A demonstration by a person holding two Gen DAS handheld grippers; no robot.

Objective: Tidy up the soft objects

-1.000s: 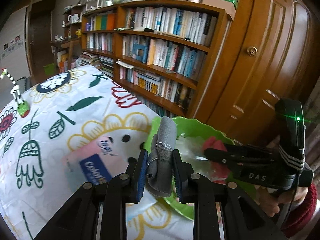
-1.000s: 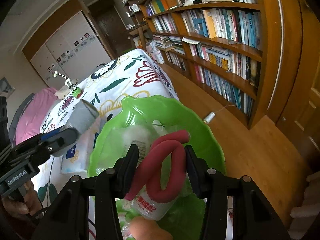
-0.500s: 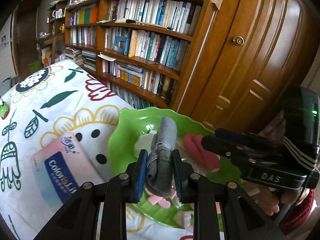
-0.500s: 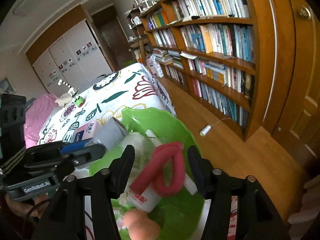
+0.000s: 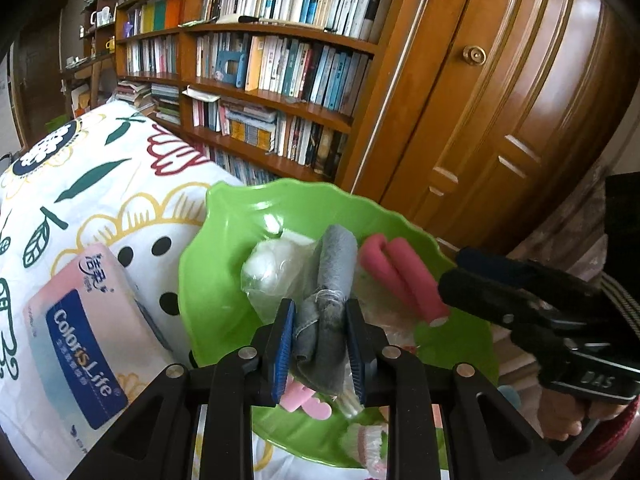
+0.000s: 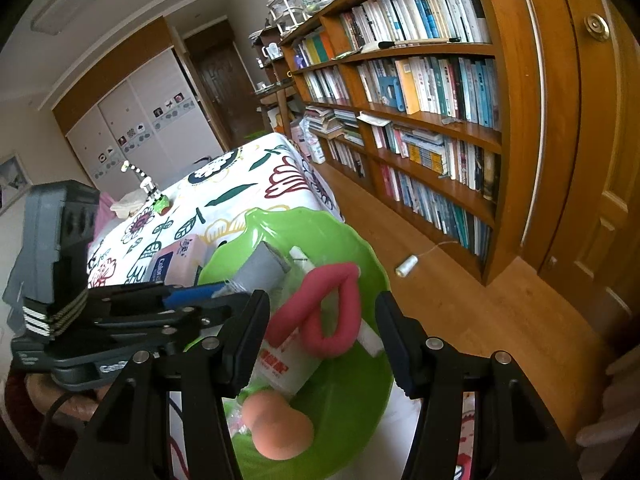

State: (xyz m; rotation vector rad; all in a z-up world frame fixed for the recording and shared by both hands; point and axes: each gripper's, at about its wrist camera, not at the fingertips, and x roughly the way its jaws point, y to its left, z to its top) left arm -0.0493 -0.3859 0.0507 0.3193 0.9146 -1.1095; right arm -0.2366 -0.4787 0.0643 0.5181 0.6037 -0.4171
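Left wrist view: left hand-held gripper (image 5: 320, 344) nearly closed, blue pads clamped on a rolled grey felt cloth (image 5: 330, 300), poised over the scalloped bright-green plastic bowl (image 5: 208, 280). Inside that bowl: clear plastic bag of white cotton (image 5: 268, 272) left of the cloth; folded pink foam tube (image 5: 404, 276) right of it, lying free. At the bowl's left rim, on the flower-printed white bedspread (image 5: 120, 184): pink-and-blue soft tissue pack (image 5: 76, 344). Behind the bowl: wooden bookshelf (image 5: 280, 80).

Right wrist view: right hand-held gripper (image 6: 324, 336) about half open, jaws having just been widening, standing apart on either side of the pink foam tube (image 6: 320, 308) without pressing it; tube resting in the green bowl (image 6: 360, 392) on a white packet with red print (image 6: 280, 364). Nearer the camera in the same bowl: peach-coloured gourd-shaped sponge (image 6: 280, 424). Left of the bowl: left hand-held gripper (image 6: 240, 292) with the grey cloth (image 6: 264, 268).
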